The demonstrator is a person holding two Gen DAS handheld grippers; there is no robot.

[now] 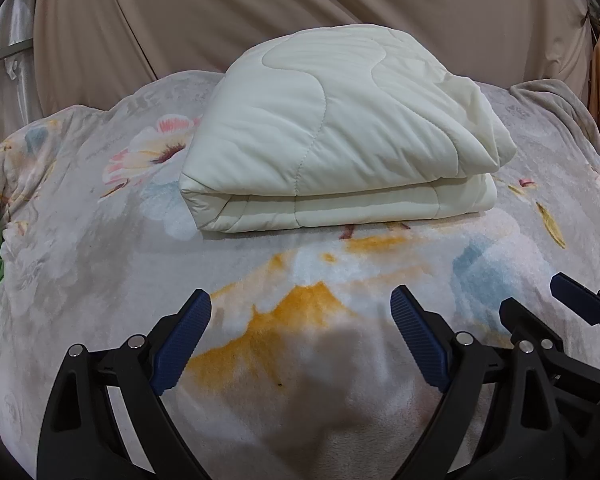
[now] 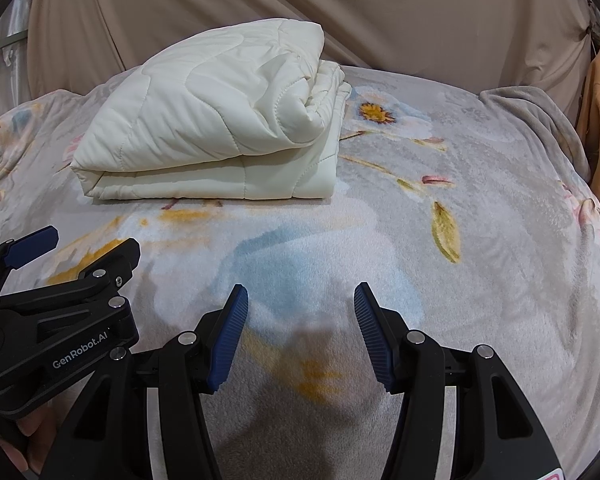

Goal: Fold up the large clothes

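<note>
While both claws hang over the floral blanket (image 1: pixel 100 264) spread on the bed, the folded cream quilt (image 1: pixel 340 140) lies on it toward twelve o'clock in the left wrist view and toward ten o'clock in the right, well apart from either claw. With its blue pads wide apart, the left claw (image 1: pixel 300 320) grips nothing, and the right claw (image 2: pixel 300 316) beside it at three o'clock is likewise spread and bare. Beige cloth (image 2: pixel 340 8) hangs behind the bed.
</note>
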